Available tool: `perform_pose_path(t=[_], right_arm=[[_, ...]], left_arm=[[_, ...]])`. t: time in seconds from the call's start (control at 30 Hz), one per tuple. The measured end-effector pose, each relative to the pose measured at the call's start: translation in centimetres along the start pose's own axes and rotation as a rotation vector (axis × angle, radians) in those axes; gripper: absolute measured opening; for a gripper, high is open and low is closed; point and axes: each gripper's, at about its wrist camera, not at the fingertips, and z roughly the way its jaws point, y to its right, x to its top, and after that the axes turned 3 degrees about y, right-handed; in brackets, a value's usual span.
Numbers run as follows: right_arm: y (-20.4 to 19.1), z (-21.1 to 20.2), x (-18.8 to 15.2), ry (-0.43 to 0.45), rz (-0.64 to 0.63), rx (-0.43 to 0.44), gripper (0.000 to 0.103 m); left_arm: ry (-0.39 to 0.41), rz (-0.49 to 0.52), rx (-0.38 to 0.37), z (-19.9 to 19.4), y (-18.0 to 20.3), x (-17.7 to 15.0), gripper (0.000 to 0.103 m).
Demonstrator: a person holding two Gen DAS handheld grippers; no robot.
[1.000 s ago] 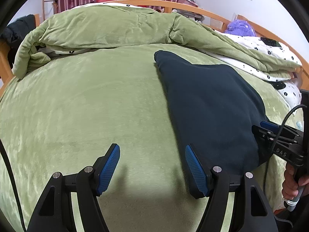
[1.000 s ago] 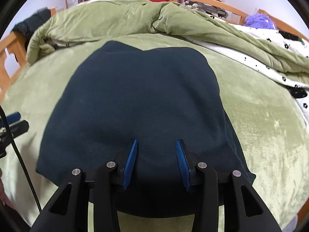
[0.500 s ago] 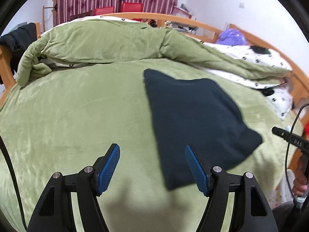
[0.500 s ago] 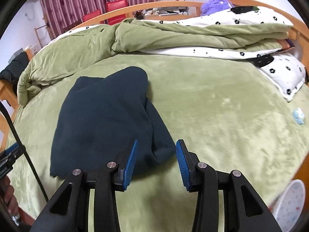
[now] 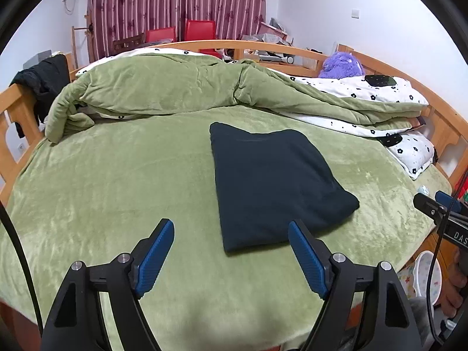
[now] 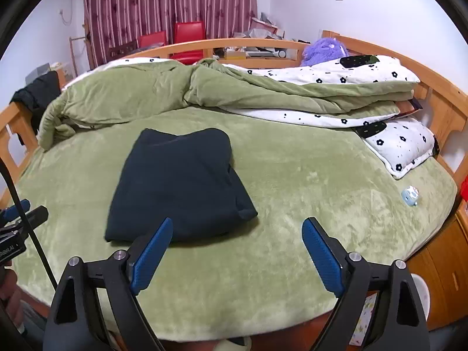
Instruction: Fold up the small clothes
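The left gripper (image 5: 231,253) hangs with fingers spread and empty, the dark garment (image 5: 272,181) lies folded on the green bed (image 5: 117,181), and the right gripper (image 6: 237,251) is likewise spread, so folding looks done, next fetching another piece.

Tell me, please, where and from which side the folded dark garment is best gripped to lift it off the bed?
Probably the near right corner of the dark garment, where the folded layers bunch into a thick lip above the green blanket. Bring the open right gripper in low from the bed's near edge.
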Motion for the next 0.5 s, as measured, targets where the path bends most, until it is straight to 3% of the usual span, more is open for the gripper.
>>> perform_pose_path(t=[0.17, 0.5], right_arm=[[-0.3, -2.2, -0.5, 0.011, -0.036, -0.002, 0.098], [0.4, -4.2, -1.3, 0.008, -0.058, -0.010, 0.099]], left_arm=[[0.015, -0.008, 0.016, -2.6, 1.1, -0.7, 0.085], [0.023, -0.001, 0.030, -4.8, 2.7, -1.7, 0.085]])
